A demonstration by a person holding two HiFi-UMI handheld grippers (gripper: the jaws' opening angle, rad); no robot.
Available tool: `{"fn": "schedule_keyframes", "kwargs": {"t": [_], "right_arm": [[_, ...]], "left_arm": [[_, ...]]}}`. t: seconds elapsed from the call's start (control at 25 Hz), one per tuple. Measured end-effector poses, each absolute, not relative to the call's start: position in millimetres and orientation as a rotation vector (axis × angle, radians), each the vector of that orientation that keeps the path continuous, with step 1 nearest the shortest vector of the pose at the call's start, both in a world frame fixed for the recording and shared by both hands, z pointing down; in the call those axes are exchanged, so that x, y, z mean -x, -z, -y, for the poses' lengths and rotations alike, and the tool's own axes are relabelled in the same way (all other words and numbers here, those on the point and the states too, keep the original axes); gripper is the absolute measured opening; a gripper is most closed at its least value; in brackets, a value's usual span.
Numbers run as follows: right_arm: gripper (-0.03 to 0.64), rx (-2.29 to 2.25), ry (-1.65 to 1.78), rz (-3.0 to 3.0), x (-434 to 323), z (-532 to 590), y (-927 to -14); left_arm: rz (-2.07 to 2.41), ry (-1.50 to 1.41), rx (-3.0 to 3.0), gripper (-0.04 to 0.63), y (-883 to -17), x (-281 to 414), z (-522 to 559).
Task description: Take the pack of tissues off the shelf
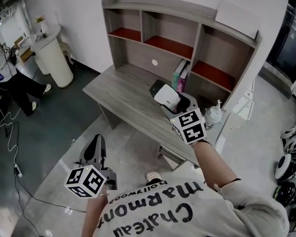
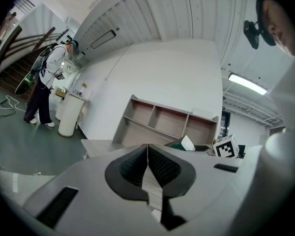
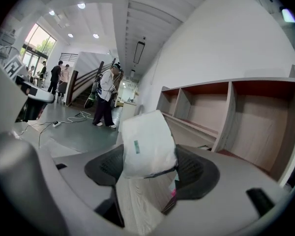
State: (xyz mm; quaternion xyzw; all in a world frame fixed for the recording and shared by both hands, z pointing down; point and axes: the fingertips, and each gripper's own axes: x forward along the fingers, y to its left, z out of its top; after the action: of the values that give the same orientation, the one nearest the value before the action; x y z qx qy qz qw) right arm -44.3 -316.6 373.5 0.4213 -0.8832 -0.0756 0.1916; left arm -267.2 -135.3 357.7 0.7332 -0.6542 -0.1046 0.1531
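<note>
The pack of tissues [image 3: 147, 144] sits pinched between the two pads of the right claw [image 3: 150, 167]. The pads press on its lower half, so the white wrapper stands up and leans a little over the jaws. That low grip leaves most of the pack free and keeps it from slipping. In the head view the pack [image 1: 166, 95] hangs above the desk [image 1: 118, 90], just in front of the shelf [image 1: 153, 6] compartment where some books [image 1: 180, 75] stand, and it touches neither. By my reading it is already clear of the shelf. The left claw [image 2: 147, 156] is pressed together on nothing and hangs low over the floor, out of the way, since one claw is enough.
</note>
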Motion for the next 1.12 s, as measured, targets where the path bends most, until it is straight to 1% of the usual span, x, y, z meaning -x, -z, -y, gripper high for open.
{"fn": "schedule_keyframes", "kwargs": {"t": [0.44,0.64,0.84,1.12], "right_arm": [[0.314,-1.201,0.025,2.608,34.4,242.1,-372.5],[0.314,-1.194,-0.031,2.696,36.6,212.0,-361.5],[0.314,-1.197,-0.102,2.753,38.1,195.4,-356.2],[0.314,-1.211,-0.241,2.752,29.5,187.5,-373.9]], "left_arm": [[1.829,0.242,-2.132,0.018,-370.8,242.4,91.0],[1.844,0.231,-2.118,0.018,-374.7,242.1,70.9],[1.853,0.22,-2.112,0.018,-377.0,241.1,61.2],[1.88,0.198,-2.096,0.018,-384.3,238.9,56.5]]}}
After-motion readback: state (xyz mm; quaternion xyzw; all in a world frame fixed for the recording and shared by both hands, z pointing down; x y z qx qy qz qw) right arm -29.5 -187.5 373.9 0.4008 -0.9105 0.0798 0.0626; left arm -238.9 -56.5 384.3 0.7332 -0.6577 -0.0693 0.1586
